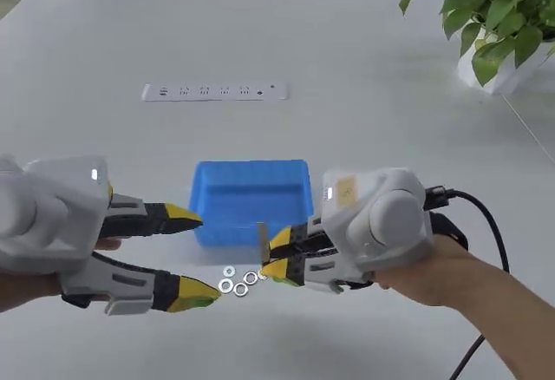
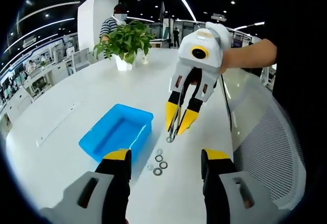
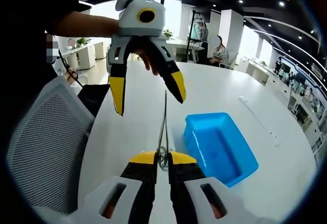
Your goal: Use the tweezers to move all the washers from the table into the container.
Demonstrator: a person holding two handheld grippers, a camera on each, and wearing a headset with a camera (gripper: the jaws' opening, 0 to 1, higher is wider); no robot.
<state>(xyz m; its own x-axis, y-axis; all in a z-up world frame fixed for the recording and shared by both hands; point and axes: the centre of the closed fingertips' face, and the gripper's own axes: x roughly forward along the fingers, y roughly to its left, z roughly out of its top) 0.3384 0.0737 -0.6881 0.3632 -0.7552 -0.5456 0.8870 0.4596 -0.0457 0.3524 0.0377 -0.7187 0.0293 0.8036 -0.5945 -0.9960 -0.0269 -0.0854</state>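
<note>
— What is the container (image 1: 251, 196) like?
— A shallow rectangular tub of glossy blue plastic with rounded corners. It stands on the smooth white counter (image 1: 373, 94).

— And the washers (image 1: 238, 280)?
— Small flat metal rings in a loose cluster. They lie on the counter just beside the tub's near wall, outside it.

— Who has the tweezers (image 3: 164, 124)?
— The right tongs (image 1: 279, 256). Their yellow-tipped jaws are clenched on the thin, shiny steel strip. It sticks out ahead of them, with its points close over the cluster. Whether those points pinch a ring cannot be told.

— And the left tongs (image 1: 192, 254)?
— Released, with the two yellow tips spread wide and nothing between them. They sit just beside the rings and face the right tongs across them.

— Anything else on that top?
— A long, flat white power strip (image 1: 214, 92) lies well beyond the tub, and a leafy green plant (image 1: 486, 7) stands at the far corner. A grey mesh chair (image 2: 265, 147) stands at the counter's edge.
</note>
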